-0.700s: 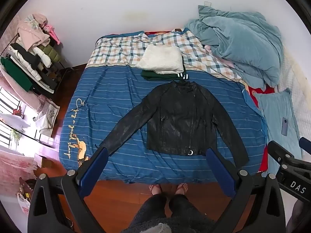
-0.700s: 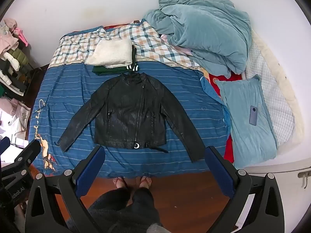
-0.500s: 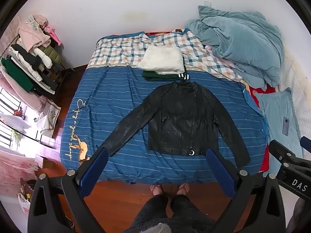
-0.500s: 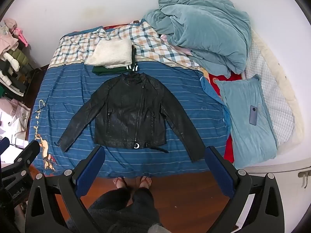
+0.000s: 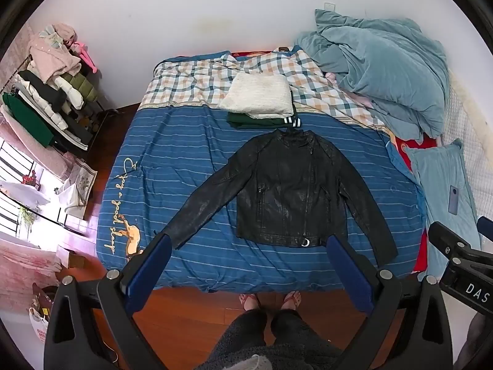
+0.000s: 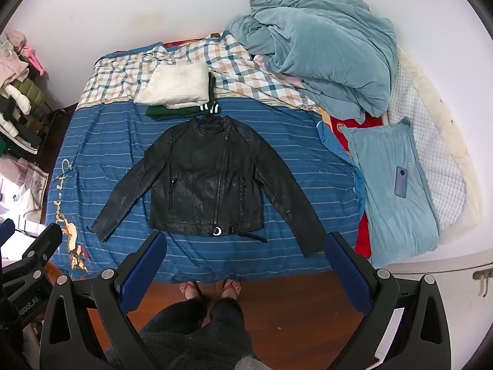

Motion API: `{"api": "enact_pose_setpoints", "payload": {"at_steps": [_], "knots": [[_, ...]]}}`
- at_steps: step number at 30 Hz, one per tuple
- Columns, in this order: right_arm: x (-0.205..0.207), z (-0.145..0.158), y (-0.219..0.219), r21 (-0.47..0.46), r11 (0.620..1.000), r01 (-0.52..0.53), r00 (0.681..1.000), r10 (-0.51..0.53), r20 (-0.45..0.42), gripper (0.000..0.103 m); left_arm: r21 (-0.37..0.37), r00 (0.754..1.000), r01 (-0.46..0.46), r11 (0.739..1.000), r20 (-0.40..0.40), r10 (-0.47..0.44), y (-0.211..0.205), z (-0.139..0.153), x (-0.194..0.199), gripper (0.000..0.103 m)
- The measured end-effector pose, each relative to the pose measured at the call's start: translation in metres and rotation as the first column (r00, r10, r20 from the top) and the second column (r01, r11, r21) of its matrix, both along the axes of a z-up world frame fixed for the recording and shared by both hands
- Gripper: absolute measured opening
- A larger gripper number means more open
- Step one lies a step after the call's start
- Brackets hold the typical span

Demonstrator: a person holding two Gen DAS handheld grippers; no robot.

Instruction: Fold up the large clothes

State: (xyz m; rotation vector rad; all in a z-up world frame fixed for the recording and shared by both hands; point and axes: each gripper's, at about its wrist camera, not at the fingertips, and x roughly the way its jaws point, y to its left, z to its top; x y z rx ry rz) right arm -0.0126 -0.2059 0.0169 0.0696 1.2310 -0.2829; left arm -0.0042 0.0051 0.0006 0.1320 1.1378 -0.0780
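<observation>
Left gripper [image 5: 245, 248]: jaws spread to their widest; blue pads well apart, nothing between them and nothing touched; it hangs above the near edge of the bed, tilted steeply down.
Right gripper [image 6: 245, 246]: likewise fully spread and empty; it touches neither cloth nor bed; a part of it shows at the right edge of the left wrist view.
Jacket [image 5: 292, 191]: black, leather-look; lying flat and front-up on the blue striped bedsheet [image 5: 185, 160], collar far, hem near — both sleeves stretched out and slanting toward the near corners; a loose belt end trails from the hem on the right.
Folded stack [image 5: 258, 98]: a white fleecy garment on top of a dark green one [image 5: 262, 121], just beyond the collar.
Blanket [image 6: 323, 49]: grey-blue, heaped at the far right of the bed.
Pillow [image 6: 397, 191]: pale blue, at the right side; a phone [image 6: 400, 182] lies on it.
Person: feet [image 6: 209, 288] in sandals on the wooden floor — standing at the near edge of the bed.
Clothes rack [image 5: 46, 92]: loaded, far left by the wall.
</observation>
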Motion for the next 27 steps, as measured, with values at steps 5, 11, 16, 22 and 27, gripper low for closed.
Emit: {"api": "enact_pose_setpoints", "payload": {"at_steps": [5, 11, 16, 22, 27], "knots": [[-0.001, -0.002, 0.002, 0.002, 1.0, 0.001, 1.0, -0.001, 0.0, 0.103, 0.0, 1.0, 0.003, 1.0, 0.003, -0.003, 0.0, 0.001, 0.0, 0.103], [-0.002, 0.004, 0.008, 0.002, 1.0, 0.001, 1.0, -0.001, 0.003, 0.103, 0.0, 1.0, 0.001, 1.0, 0.004, -0.001, 0.0, 0.001, 0.0, 0.103], [-0.001, 0.003, 0.007, 0.003, 1.0, 0.002, 1.0, -0.002, 0.001, 0.103, -0.002, 1.0, 0.001, 1.0, 0.003, -0.001, 0.003, 0.002, 0.001, 0.103], [-0.005, 0.003, 0.007, 0.003, 1.0, -0.001, 1.0, 0.001, 0.001, 0.103, 0.0, 1.0, 0.002, 1.0, 0.006, -0.002, 0.003, 0.002, 0.001, 0.103], [-0.005, 0.004, 0.011, 0.008, 1.0, -0.003, 1.0, 0.003, 0.003, 0.103, -0.003, 1.0, 0.001, 1.0, 0.005, -0.001, 0.003, 0.003, 0.003, 0.103]]}}
